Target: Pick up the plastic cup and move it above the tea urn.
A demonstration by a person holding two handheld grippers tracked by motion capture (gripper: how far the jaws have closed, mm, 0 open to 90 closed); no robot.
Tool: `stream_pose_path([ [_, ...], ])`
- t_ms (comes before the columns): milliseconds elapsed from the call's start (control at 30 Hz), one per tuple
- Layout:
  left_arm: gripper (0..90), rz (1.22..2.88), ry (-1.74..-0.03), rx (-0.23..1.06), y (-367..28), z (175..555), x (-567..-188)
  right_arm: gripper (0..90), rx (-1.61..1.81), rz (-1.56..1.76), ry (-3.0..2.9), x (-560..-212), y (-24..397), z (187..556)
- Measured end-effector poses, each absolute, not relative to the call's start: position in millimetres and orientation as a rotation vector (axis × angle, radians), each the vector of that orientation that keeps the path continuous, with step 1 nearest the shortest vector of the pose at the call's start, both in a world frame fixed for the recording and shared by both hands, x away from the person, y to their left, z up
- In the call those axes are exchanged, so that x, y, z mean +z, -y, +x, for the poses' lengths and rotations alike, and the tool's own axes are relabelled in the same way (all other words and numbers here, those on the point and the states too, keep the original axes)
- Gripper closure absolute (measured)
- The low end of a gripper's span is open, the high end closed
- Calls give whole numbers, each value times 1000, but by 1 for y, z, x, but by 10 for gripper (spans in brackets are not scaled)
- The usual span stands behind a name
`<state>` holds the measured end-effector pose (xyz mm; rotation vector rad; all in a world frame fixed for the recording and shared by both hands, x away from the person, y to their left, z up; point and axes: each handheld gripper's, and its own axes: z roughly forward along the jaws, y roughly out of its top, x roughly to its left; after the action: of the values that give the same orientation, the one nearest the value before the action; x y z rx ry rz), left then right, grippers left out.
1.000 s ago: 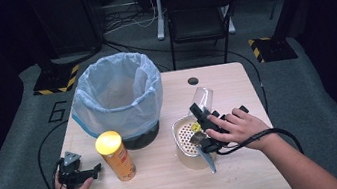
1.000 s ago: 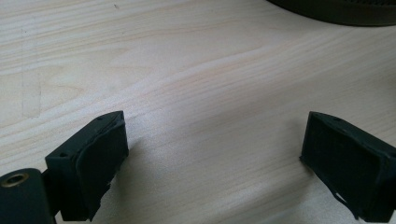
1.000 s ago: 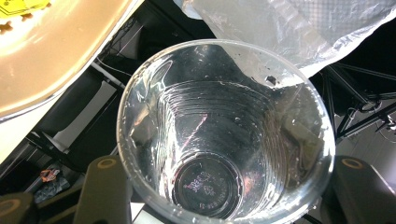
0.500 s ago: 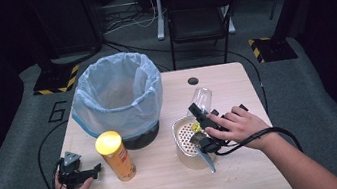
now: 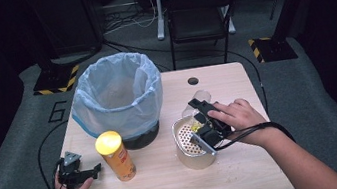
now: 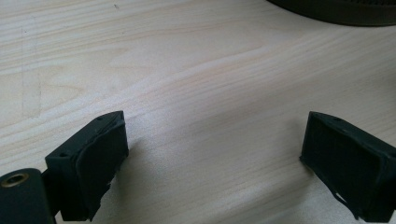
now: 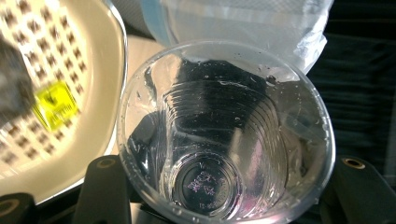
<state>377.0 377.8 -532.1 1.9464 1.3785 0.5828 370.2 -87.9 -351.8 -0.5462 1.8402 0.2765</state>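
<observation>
While gripped, cup (image 7: pixel 224 135) higher (tilted)

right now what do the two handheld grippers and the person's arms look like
Both are black two-jaw tools. The left gripper carries a grey three-cornered plate on top and trails a dark cable off the table edge; its jaws are blocky, with flat, worn black pads. The right gripper has a black cable looping back along the forearm. Both forearms are bare, no sleeves or gloves visible.

A bin lined with a blue bag (image 5: pixel 117 98) stands at ten o'clock on the counter (image 5: pixel 249 173); a yellow-lidded chip can (image 5: pixel 115 155) stands upright at seven o'clock.
</observation>
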Motion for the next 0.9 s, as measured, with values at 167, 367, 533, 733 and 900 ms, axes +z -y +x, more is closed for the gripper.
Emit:
stream_pose_path([
  [167, 69, 1948, -1377, 584, -378, 377, -532, 398, 386, -471, -1940, -343, 90, 377],
  [367, 69, 1946, -1378, 583, -378, 377, -532, 398, 477, -406, -2055, -339, 93, 389],
  [533, 69, 1946, -1378, 583, -378, 377, -532, 397, 593, -337, -2080, -334, 95, 394],
  [733, 69, 1946, -1378, 583, -378, 377, -532, 397, 749, -282, -2087, -330, 99, 397],
  [900, 69, 1946, -1378, 583, -378, 377, -532, 397, 960, -180, -2101, -328, 105, 402],
])
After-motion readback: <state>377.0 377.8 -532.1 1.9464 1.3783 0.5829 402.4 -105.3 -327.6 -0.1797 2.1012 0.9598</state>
